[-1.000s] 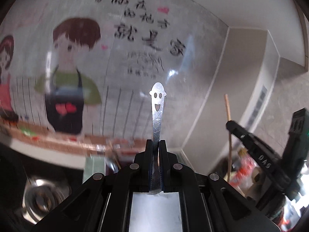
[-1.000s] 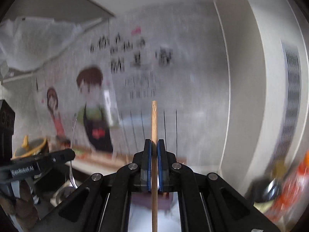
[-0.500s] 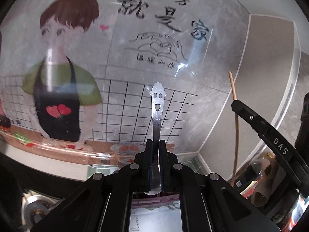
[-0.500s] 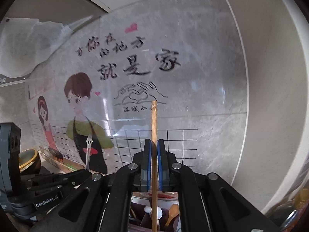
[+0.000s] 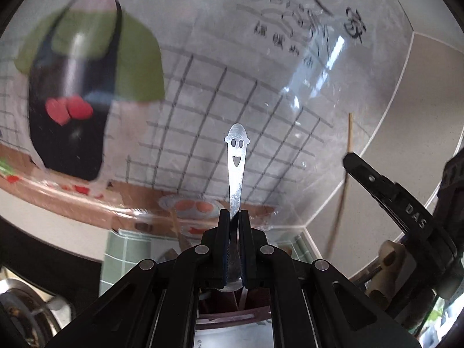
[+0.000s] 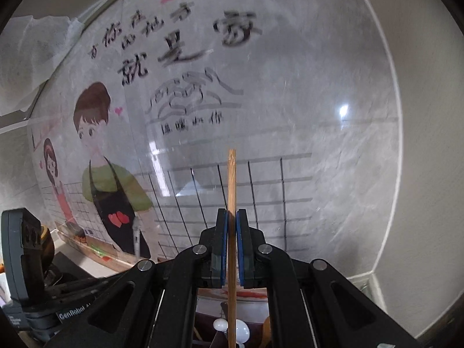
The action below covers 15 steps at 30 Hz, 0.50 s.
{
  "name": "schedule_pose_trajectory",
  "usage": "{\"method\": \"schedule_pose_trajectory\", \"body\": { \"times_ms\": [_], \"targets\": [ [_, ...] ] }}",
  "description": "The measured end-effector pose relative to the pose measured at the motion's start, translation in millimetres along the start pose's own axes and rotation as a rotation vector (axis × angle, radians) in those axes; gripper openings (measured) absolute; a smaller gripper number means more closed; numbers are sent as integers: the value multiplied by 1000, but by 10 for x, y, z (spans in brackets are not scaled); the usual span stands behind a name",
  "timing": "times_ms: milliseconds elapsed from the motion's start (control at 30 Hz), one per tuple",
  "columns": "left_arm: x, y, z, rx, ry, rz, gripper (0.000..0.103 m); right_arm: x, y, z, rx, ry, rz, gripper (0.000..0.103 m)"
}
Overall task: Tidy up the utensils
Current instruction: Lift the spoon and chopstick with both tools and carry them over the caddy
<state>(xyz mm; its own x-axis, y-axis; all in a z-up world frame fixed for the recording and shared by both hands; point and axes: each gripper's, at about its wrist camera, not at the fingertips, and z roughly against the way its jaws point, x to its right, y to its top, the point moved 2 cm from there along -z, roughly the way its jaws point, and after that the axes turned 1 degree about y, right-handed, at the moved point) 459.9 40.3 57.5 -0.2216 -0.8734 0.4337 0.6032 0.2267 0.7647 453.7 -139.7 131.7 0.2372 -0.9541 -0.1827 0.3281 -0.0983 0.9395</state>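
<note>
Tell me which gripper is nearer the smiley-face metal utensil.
Left. The left gripper is shut on the smiley-face metal utensil, handle pointing up. The right gripper is off to its right, clamping a bamboo chopstick.

1. the metal utensil stood upright at centre frame, pinched in the left gripper.
2. the chopstick rose at centre frame inside the right gripper.
3. the wall mural lay behind both.
4. the holder sat at the bottom centre, below the chopstick.
</note>
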Motion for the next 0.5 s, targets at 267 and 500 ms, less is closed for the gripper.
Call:
{"method": "schedule_pose_trajectory", "body": {
  "times_ms": [267, 500],
  "targets": [
    [-96, -331, -309, -47, 27, 22, 6, 49, -180, -220, -39, -25, 22, 6],
    [-121, -394, -391, -73, 29, 31, 6, 88, -298, -313, -70, -33, 5, 6]
  ]
}}
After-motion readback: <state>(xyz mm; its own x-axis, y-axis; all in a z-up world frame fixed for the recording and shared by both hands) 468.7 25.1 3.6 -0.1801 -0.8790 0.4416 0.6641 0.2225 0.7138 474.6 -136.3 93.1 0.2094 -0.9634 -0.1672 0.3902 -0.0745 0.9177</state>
